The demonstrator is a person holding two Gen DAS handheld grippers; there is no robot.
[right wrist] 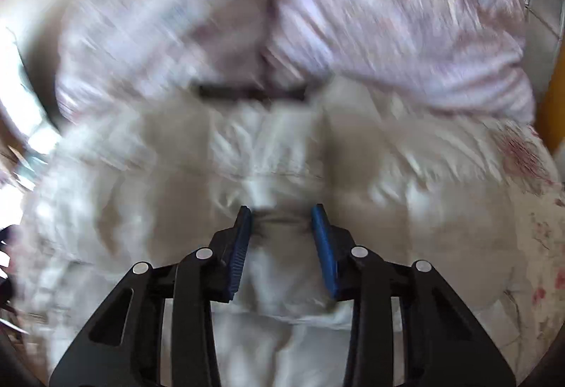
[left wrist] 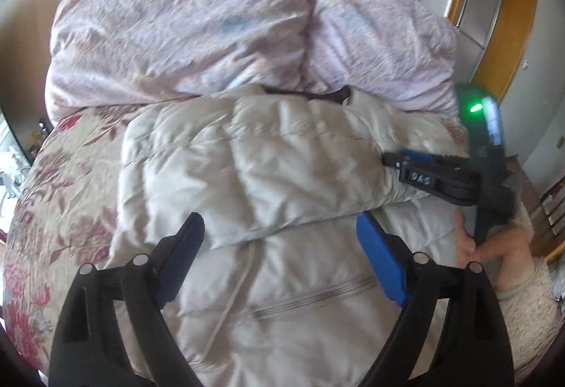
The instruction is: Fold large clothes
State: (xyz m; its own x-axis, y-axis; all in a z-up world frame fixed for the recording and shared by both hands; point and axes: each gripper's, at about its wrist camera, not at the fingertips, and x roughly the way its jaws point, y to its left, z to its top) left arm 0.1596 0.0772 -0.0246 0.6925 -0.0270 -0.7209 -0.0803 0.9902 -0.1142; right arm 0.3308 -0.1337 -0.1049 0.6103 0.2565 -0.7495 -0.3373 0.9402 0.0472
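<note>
A large off-white puffer jacket (left wrist: 254, 168) lies on a floral bedspread, its upper part folded over the lower part. My left gripper (left wrist: 280, 224) is open and empty, hovering just above the fold edge. My right gripper (left wrist: 390, 159) reaches in from the right and pinches the folded layer's right edge. In the blurred right wrist view, my right gripper (right wrist: 281, 210) has its jaws partly closed around a ridge of jacket (right wrist: 275, 157) fabric.
A rumpled pale pink duvet (left wrist: 197, 23) is piled at the head of the bed behind the jacket. The floral bedspread (left wrist: 53, 196) shows at left. A wooden door frame (left wrist: 508, 26) stands at right, with a green-lit device (left wrist: 475, 107) beside it.
</note>
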